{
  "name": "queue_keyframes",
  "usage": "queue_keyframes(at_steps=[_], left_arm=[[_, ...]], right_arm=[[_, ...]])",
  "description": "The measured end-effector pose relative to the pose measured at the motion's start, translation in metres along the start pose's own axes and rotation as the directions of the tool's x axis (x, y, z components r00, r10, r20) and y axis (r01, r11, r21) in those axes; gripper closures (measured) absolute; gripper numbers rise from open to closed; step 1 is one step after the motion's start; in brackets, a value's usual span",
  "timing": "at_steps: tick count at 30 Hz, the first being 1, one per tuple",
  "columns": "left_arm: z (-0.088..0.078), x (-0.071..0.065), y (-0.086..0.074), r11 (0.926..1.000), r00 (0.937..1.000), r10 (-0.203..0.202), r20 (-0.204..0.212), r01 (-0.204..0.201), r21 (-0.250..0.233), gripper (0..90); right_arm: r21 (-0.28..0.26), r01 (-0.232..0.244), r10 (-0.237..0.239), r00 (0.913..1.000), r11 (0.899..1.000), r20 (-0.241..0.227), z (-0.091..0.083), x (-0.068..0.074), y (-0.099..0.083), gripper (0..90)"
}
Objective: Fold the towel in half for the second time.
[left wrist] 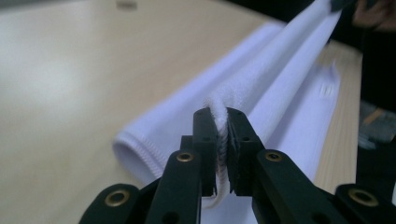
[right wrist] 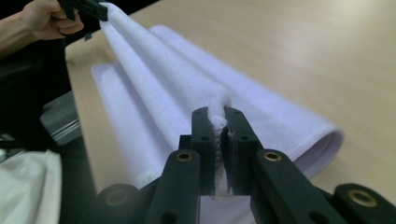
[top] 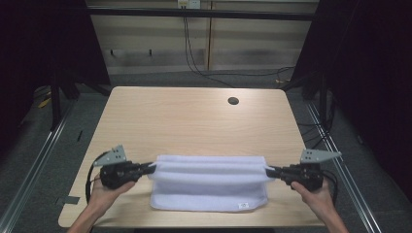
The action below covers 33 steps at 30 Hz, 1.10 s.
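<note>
Left gripper [top: 151, 168]: jaws clamped on one end of the white towel [top: 209, 182].
Right gripper [top: 268, 171]: jaws pinching the opposite end.
Towel: its held edge stretches taut between the two claws; the folded rest lies on the table [top: 194, 116] below them, toward the near edge.
Risk: the pinched hem is thin, so uneven pulling could slip it from one claw.
Risk: lowering unevenly could skew the fold.

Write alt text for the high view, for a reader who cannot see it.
Two hand-held grippers, left and right, each pinch one end of a white towel, stretching its top fold between them near the front edge of a light wooden table.
</note>
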State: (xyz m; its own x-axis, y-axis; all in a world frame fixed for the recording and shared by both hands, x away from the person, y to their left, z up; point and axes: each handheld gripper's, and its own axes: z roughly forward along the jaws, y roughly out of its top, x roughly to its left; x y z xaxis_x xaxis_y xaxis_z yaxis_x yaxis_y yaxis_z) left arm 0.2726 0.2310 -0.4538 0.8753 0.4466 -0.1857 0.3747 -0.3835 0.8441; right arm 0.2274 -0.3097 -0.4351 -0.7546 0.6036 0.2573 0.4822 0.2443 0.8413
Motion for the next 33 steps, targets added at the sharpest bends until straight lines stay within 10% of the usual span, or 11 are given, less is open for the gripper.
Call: queue_keyframes(at_steps=[12,17,21,23,25,33], left_arm=[[-0.008,-0.039,-0.041,0.9827,0.9935,0.029,0.110,-0.048,0.179,70.2],[-0.017,-0.036,-0.037,0.9952,0.9938,-0.022,0.109,0.011,0.097,59.6],[-0.018,-0.010,-0.026,0.9945,0.9954,-0.091,0.029,0.089,0.054,54.7],[-0.016,0.009,-0.016,0.9895,0.9884,-0.143,-0.052,0.144,0.016,51.2],[-0.015,0.030,-0.009,0.9709,0.9640,-0.234,-0.126,0.225,-0.081,49.3],[-0.007,0.039,-0.020,0.9694,0.9533,-0.243,-0.179,0.233,-0.077,40.5]], right_arm=[[0.236,-0.021,0.032,0.9984,0.971,-0.046,-0.002,0.038,-0.061,61.8],[0.181,-0.030,0.036,0.9988,0.983,-0.032,-0.005,0.038,-0.059,58.0],[0.025,-0.030,0.027,0.9933,0.999,0.113,-0.014,0.033,-0.051,55.7],[-0.028,-0.031,0.034,0.9907,0.999,0.132,-0.017,0.026,-0.040,53.2],[-0.102,-0.058,0.076,0.9812,0.993,0.177,-0.016,0.011,-0.023,47.8],[-0.149,-0.100,0.139,0.9507,0.984,0.277,0.001,-0.020,-0.022,38.5]])
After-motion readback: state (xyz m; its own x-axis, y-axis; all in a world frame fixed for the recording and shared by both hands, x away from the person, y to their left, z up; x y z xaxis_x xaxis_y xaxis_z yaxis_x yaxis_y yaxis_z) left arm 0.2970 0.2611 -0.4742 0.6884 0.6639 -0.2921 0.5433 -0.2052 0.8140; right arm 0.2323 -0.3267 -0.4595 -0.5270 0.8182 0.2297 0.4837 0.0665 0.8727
